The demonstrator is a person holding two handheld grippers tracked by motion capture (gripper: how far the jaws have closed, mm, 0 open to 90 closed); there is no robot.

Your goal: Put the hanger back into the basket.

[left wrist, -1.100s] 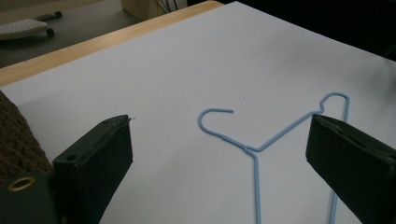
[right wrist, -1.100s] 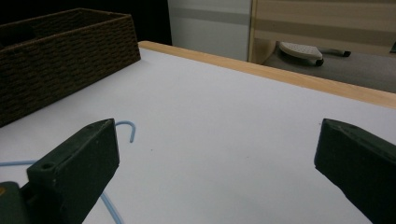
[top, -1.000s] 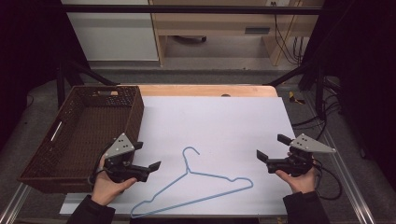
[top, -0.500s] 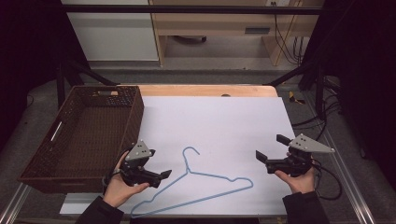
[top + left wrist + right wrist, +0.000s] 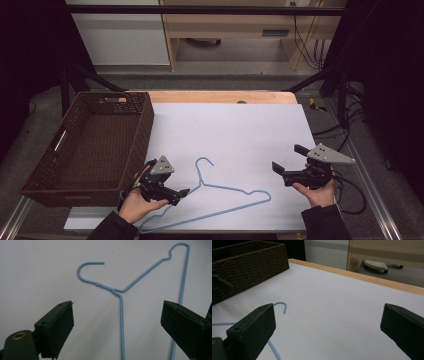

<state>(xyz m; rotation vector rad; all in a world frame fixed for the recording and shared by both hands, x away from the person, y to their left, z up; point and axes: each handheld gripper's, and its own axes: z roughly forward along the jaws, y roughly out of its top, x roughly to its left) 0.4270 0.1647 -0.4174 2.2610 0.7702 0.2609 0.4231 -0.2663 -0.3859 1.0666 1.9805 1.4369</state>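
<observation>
On the white table sheet [image 5: 235, 130], the blue wire hanger [image 5: 220, 197] lies flat beside the wicker basket [image 5: 95, 145] — left gripper [image 5: 181, 194] wide open right over its arm, right gripper [image 5: 280, 169] open too, well off. Thin wire though — jaws closing could easily skid off it.

The high view looks forward and down from above the table's [image 5: 225, 125] near edge, taking in the whole top and the floor beyond its far edge. The left gripper view looks almost straight down, close over the hanger [image 5: 121, 292] by the near edge. The right gripper view sits low near the right edge, facing across toward the far left corner. All three share the hanger's hook [image 5: 204, 161] [image 5: 281, 305].
</observation>
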